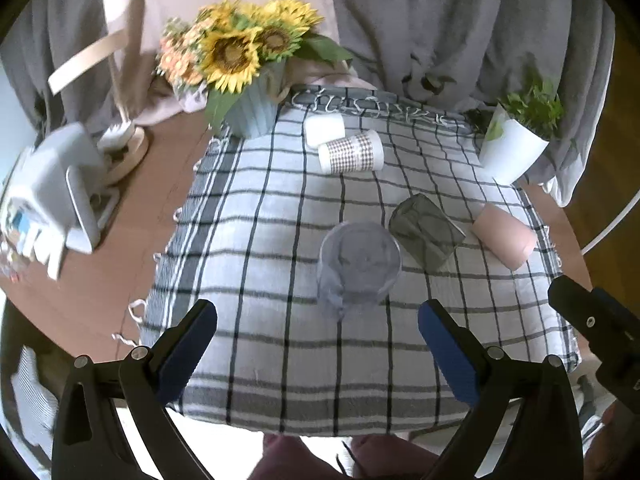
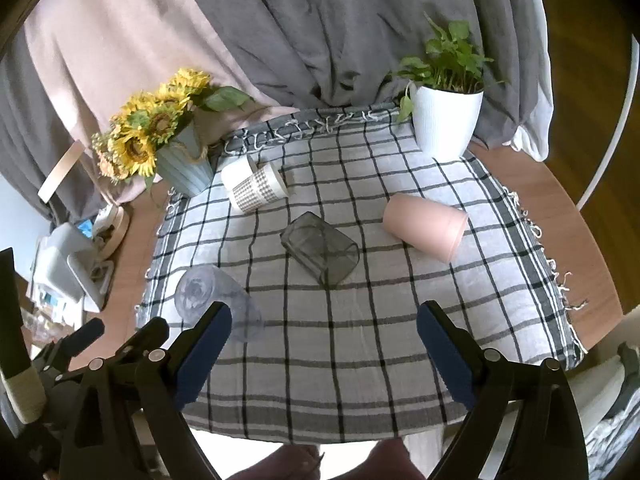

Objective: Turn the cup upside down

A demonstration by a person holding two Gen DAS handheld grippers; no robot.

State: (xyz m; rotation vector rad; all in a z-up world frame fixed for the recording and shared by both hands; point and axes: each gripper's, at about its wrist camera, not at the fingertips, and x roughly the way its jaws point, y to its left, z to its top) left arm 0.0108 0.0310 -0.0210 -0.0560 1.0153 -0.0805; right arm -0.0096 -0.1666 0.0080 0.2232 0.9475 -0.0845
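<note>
I hold the left claw [image 1: 318, 322] with its blue pads spread wide apart, gripping nothing. It sits above the near part of the checked cloth [image 1: 260, 216], lined up with the clear plastic cup [image 1: 358, 266]. That cup lies on its side on the cloth, base toward the far side, just ahead of the open pads and not touching them.

I hold the right claw [image 2: 324, 326] equally wide open and empty, above the near edge of the cloth.

Also lying on their sides on the cloth:
- smoky grey tumbler [image 2: 320, 254], centre, just beside the clear cup;
- pink cup [image 2: 426, 226], to the right;
- houndstooth-patterned cup [image 2: 258, 192], far side, against a white cup [image 2: 236, 172].

A sunflower pot [image 2: 184, 166] and a white plant pot [image 2: 444, 120] stand at the far corners of the bench [image 2: 560, 208].
</note>
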